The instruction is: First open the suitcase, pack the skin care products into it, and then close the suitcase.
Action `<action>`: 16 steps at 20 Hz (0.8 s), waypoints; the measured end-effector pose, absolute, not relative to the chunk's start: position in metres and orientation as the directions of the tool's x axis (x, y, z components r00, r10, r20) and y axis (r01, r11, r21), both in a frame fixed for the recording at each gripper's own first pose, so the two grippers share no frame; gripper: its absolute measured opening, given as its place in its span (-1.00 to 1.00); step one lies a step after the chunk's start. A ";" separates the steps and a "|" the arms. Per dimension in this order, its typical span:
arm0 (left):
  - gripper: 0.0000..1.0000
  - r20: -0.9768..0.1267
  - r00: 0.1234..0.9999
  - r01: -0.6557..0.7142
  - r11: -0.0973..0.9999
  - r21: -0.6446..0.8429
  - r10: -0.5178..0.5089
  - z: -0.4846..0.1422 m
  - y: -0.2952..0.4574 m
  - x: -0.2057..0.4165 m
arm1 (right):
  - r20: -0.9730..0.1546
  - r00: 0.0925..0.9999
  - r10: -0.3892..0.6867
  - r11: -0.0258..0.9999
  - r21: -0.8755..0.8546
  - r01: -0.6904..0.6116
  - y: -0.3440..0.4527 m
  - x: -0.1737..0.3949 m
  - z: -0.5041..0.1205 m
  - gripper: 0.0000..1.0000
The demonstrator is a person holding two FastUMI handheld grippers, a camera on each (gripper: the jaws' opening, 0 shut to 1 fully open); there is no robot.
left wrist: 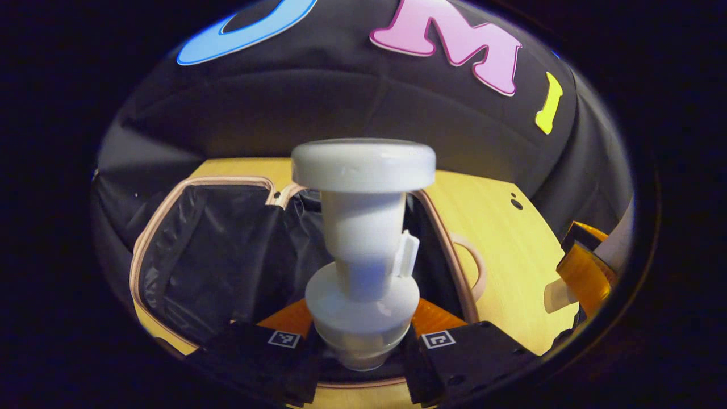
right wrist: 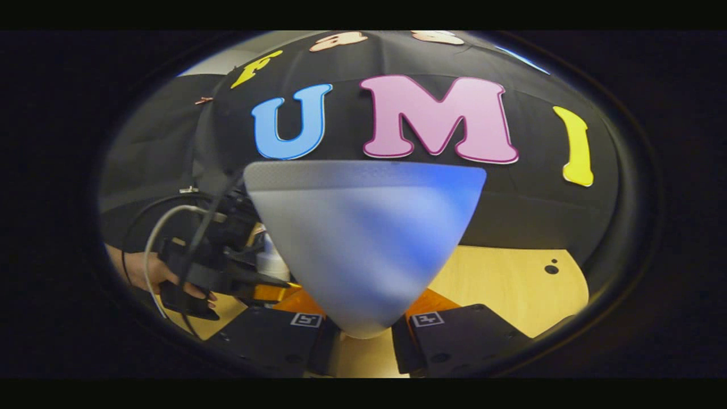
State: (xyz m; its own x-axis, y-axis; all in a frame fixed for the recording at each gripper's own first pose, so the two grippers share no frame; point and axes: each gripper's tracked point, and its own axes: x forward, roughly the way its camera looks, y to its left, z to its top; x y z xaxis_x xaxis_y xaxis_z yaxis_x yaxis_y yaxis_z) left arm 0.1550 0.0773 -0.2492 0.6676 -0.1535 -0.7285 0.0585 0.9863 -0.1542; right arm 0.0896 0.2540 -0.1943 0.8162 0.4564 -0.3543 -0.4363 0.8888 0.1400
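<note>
Left tongs [left wrist: 363, 346] clenched on a glossy white pump bottle [left wrist: 363, 238], upright above the open suitcase [left wrist: 199, 261] with crinkled black lining on the wooden desk [left wrist: 511, 250]. Right tongs [right wrist: 363, 335] clenched on a matte bluish-white tapered tube [right wrist: 363, 238], crimped end forward.

Suitcase interior [left wrist: 216, 261]: your white pump bottle [left wrist: 363, 250] blocks its middle, so you cannot tell what lies behind the bottle.
Bottle base: hidden between your left gripper's [left wrist: 362, 346] fingers.
Tube [right wrist: 363, 244]: blurred, its narrow end hidden between your right gripper's [right wrist: 363, 335] fingers.
Left of the tube: a hand [right wrist: 149, 274], mostly covered by the other gripper it holds.
</note>
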 end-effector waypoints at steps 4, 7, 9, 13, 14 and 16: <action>0.26 -0.838 0.534 0.049 0.994 -0.101 -0.111 -0.288 0.090 0.157 | -0.400 0.796 0.454 0.891 0.182 -0.417 0.263 0.095 -0.211 -0.17; 0.36 -0.852 0.523 0.022 0.999 -0.029 -0.037 -0.291 0.110 0.168 | -0.426 0.789 0.442 0.897 0.197 -0.396 0.265 0.101 -0.215 -0.16; 0.24 -0.846 0.534 0.004 1.000 0.018 0.013 -0.290 0.122 0.173 | -0.425 0.795 0.432 0.902 0.192 -0.387 0.261 0.100 -0.211 -0.16; 0.51 -0.753 0.658 -0.036 0.999 -0.036 -0.004 -0.244 0.123 0.176 | -0.456 0.777 0.434 0.901 0.202 -0.384 0.264 0.095 -0.211 -0.17; 0.53 -0.731 0.682 -0.038 0.997 -0.061 -0.019 -0.231 0.122 0.167 | -0.455 0.777 0.435 0.900 0.216 -0.378 0.265 0.093 -0.209 -0.16; 0.61 -0.680 0.733 -0.039 0.998 -0.056 -0.009 -0.198 0.137 0.146 | -0.449 0.784 0.429 0.903 0.205 -0.377 0.270 0.095 -0.204 -0.17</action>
State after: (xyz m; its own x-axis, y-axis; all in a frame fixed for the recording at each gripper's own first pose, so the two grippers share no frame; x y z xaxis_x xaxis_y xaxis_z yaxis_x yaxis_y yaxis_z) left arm 0.1463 0.1374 -0.1977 0.7332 -0.0094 -0.6800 -0.0388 0.9977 -0.0557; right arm 0.0951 0.2698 -0.2039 0.7836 0.4289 -0.4494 -0.3768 0.9033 0.2051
